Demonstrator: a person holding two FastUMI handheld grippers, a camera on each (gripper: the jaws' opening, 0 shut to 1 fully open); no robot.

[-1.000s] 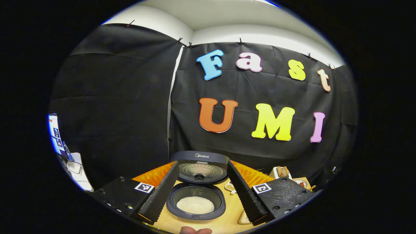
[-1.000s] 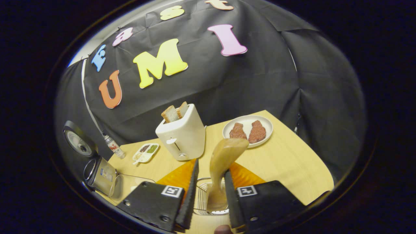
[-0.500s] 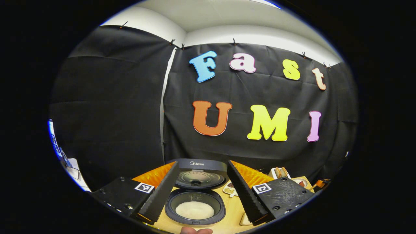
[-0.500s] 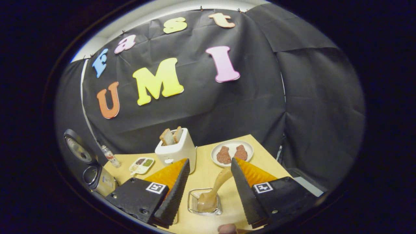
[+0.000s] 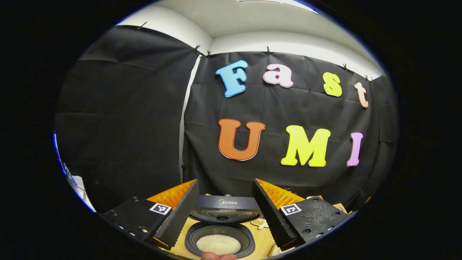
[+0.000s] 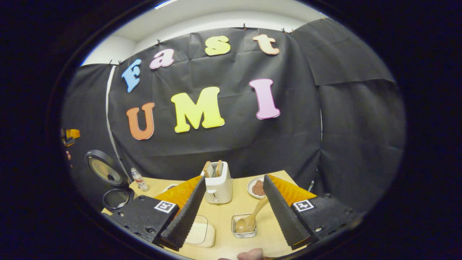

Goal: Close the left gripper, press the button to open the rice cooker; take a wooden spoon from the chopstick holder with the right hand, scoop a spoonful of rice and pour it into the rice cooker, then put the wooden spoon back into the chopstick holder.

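Note:
The rice cooker (image 5: 224,203) stands open with its lid up, and white rice (image 5: 218,244) lies in its pot, straight ahead between the spread fingers of my left gripper (image 5: 225,180), which is open and holds nothing. The cooker (image 6: 107,172) also stands at the far left of the right gripper view. The wooden spoon (image 6: 252,218) stands in the small chopstick holder (image 6: 244,231), bowl down, handle leaning right. My right gripper (image 6: 234,177) is open, well back from the holder and above it, touching nothing.
On the wooden table (image 6: 223,213) a white toaster (image 6: 217,182) with bread stands behind the holder, and a plate of meat (image 6: 257,187) sits to its right. A pale square container (image 6: 200,233) lies left of the holder. A small bottle (image 6: 139,179) stands near the cooker.
My right gripper opened, let go of the wooden spoon and drew back and up from the holder; the spoon stayed in it. The left gripper's view shifted only slightly.

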